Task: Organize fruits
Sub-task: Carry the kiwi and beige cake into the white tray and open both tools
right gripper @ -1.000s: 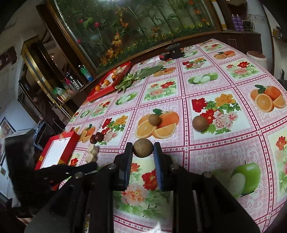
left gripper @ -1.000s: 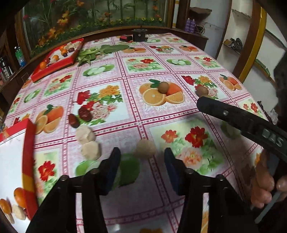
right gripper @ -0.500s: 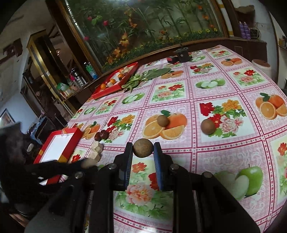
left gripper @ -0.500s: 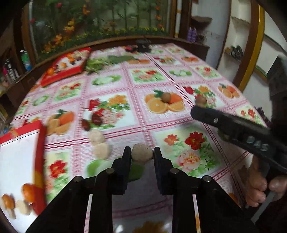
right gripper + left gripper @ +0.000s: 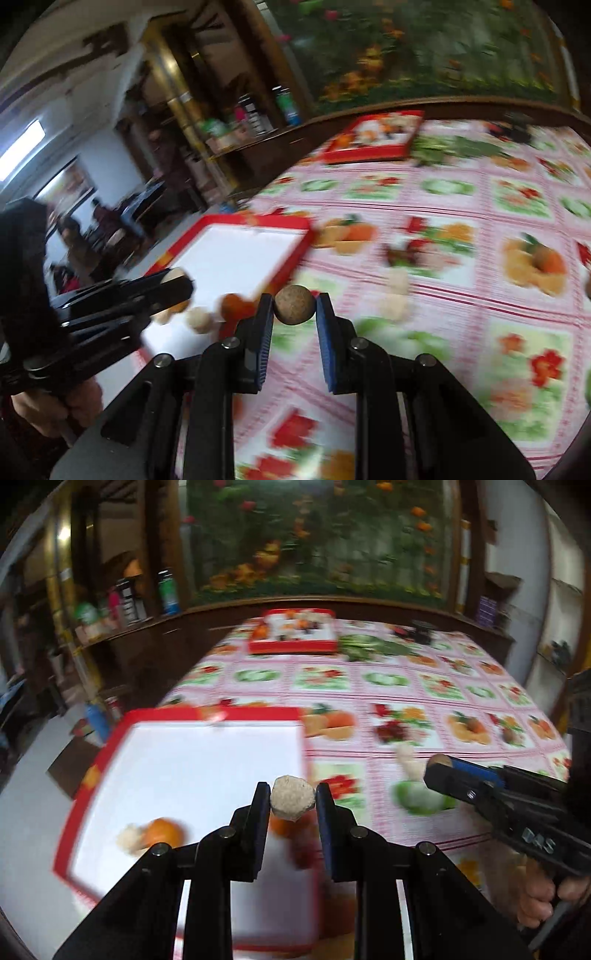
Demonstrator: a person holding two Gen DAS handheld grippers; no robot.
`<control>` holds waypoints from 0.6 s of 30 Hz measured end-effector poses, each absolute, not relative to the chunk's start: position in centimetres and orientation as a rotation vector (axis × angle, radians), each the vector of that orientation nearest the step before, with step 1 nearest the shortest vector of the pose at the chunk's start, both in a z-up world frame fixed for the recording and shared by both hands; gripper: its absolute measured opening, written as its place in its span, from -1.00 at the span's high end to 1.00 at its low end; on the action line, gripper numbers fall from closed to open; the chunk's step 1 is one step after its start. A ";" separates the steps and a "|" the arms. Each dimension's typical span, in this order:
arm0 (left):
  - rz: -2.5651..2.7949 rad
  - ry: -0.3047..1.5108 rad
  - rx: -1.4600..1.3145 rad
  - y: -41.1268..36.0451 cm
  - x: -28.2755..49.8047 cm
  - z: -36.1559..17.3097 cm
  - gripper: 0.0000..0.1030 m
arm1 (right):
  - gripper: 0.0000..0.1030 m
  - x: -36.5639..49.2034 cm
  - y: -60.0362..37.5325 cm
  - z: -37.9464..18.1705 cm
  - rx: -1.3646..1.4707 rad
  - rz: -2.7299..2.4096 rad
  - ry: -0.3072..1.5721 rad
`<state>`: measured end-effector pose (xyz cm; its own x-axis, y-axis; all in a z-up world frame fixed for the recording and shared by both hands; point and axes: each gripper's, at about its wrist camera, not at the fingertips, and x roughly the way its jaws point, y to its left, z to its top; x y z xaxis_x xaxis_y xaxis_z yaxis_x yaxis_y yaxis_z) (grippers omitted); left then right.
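Observation:
My left gripper point(image 5: 292, 800) is shut on a pale beige faceted fruit point(image 5: 293, 798) and holds it in the air over the near right part of a red-rimmed white tray point(image 5: 184, 764). An orange fruit point(image 5: 162, 832) and a pale one point(image 5: 127, 840) lie in that tray. My right gripper point(image 5: 294, 305) is shut on a round brown fruit point(image 5: 295, 305), raised above the tablecloth just right of the same tray point(image 5: 236, 254). From the right wrist view the left gripper point(image 5: 177, 282) shows at the left, over the tray. Both views are blurred by motion.
A second red tray point(image 5: 291, 633) with several fruits stands at the far edge beside green leaves point(image 5: 369, 646). Two pale fruits point(image 5: 397, 291) and dark red ones point(image 5: 402, 254) lie on the floral tablecloth point(image 5: 480, 229). Shelves with bottles point(image 5: 166, 590) rise beyond the table's left side.
The left gripper shut on the pale fruit, lifted it and swung left over the white tray. The right gripper, holding the brown fruit throughout, also swung left toward that tray.

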<state>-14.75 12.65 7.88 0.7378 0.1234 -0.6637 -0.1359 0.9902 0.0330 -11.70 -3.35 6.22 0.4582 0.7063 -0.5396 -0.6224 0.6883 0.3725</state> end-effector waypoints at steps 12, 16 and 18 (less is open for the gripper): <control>0.281 0.719 -0.039 17.7 -16.7 6.0 0.53 | 0.50 -14.3 4.9 5.1 -0.012 0.916 0.783; 0.294 0.725 -0.050 18.6 -16.9 5.5 0.53 | 0.50 -14.6 6.2 5.0 -0.038 0.924 0.793; 0.302 0.729 -0.051 18.9 -17.1 5.4 0.53 | 0.50 -14.8 6.8 4.9 -0.050 0.925 0.797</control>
